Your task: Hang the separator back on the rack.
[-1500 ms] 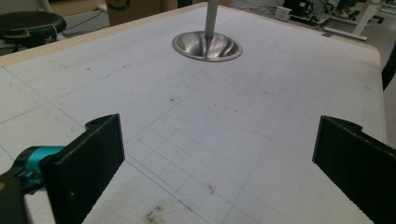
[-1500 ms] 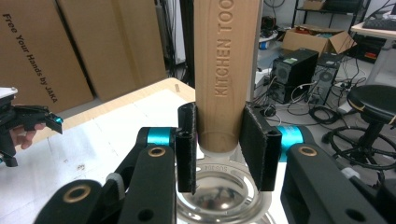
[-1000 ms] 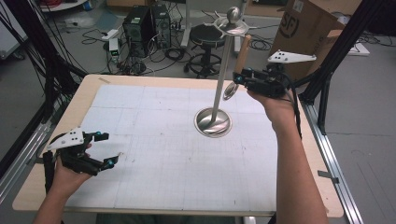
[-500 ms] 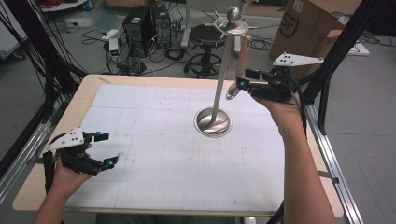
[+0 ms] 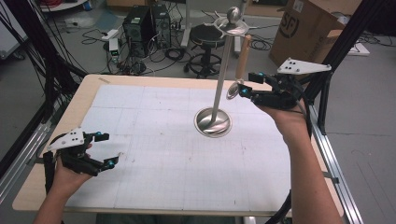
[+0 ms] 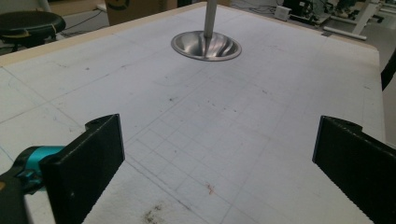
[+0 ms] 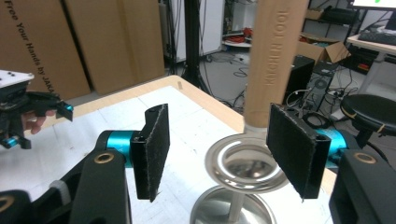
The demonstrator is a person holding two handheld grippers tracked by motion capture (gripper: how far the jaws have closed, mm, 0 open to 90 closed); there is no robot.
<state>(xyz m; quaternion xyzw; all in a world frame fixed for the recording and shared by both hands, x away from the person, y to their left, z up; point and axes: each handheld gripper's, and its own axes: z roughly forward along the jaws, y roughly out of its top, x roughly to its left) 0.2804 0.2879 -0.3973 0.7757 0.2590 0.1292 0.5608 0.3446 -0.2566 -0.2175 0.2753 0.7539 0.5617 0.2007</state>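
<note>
Since the earlier frames, the right gripper [image 5: 239, 88] had lifted and shifted slightly right, away from the stand's pole, while the left gripper [image 5: 108, 149] had stayed low at the near-left of the table [image 5: 84, 95]. From the high view, a metal stand [image 5: 219, 93] rose from its round dished base [image 5: 213, 122] near the middle of the white gridded mat [image 5: 154, 154]. A wooden-handled utensil [image 5: 243, 56] hung from the stand's top rack, and its metal ring end [image 5: 232, 91] sat just at the right gripper's fingertips. In the right gripper view, the jaws stood well apart, gripping nothing; the wooden handle [image 7: 275, 60], stamped with lettering, hung just behind the right-hand pad [image 7: 292, 147], and the ring [image 7: 245, 168] lay between and below the pads. Whether a pad touched the handle could not be told. In the left gripper view, the left gripper's jaws stood wide open and empty above the mat, with the stand's base [image 6: 206, 45] well ahead.
</note>
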